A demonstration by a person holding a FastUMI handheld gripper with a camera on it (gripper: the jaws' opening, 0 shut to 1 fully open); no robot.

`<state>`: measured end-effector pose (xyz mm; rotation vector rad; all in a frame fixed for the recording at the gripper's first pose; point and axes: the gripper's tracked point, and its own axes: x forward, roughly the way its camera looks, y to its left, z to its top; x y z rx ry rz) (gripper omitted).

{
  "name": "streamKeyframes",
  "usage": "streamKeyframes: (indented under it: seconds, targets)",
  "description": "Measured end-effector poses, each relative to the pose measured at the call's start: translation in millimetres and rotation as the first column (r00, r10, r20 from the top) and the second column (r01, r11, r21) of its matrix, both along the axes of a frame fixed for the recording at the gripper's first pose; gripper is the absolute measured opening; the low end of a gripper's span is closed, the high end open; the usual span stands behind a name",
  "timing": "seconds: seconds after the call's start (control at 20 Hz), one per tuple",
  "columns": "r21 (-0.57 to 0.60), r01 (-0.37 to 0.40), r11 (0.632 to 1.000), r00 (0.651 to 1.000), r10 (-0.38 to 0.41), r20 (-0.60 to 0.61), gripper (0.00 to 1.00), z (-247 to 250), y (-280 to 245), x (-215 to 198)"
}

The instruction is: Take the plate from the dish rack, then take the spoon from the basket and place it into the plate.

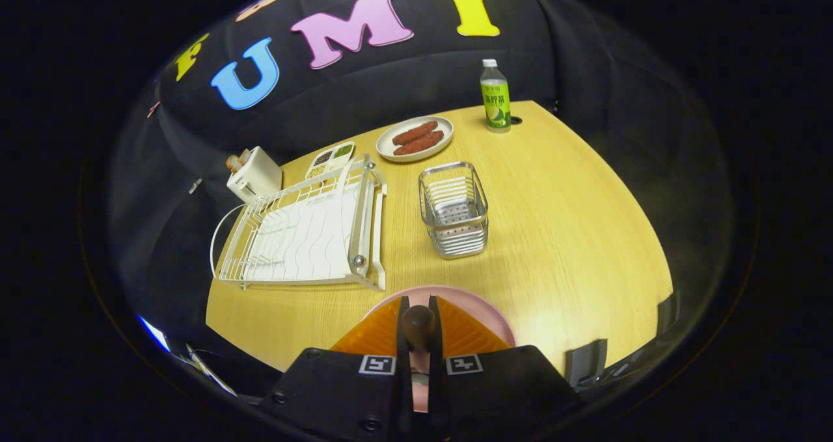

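Note:
My gripper is shut on a spoon, whose rounded brown handle end stands up between the two fingers. The rest of the spoon is mostly hidden by the fingers. Directly under the fingers a pink plate lies flat on the wooden table near its front edge. Beyond the fingers stands the metal wire basket with nothing visible inside it. To its left sits the white dish rack, with no plate standing in it.
Behind the rack stand a white toaster and a small divided tray. A plate of sausages and a green-labelled bottle sit at the back. The bare yellow table stretches to the right of the basket.

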<state>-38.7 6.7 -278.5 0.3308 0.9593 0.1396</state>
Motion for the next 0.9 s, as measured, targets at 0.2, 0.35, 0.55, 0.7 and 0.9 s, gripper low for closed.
streamKeyframes:
  seconds: [0.2,0.35,0.55,0.7,0.9]
  targets:
    - [-0.011,-0.003,1.000,0.999,0.003,-0.032,0.13,-16.2,14.5,-12.3]
    - [0.000,0.022,1.000,0.999,-0.022,-0.034,0.13,-19.3,19.5,-10.2]
    - [-0.003,0.079,0.997,0.996,-0.079,-0.047,0.13,-28.8,14.6,1.6]
    - [-0.038,0.107,0.994,0.993,-0.108,-0.042,0.16,-36.5,6.7,10.3]
    - [-0.055,0.117,0.992,0.993,-0.118,-0.007,0.27,-32.8,5.6,11.9]
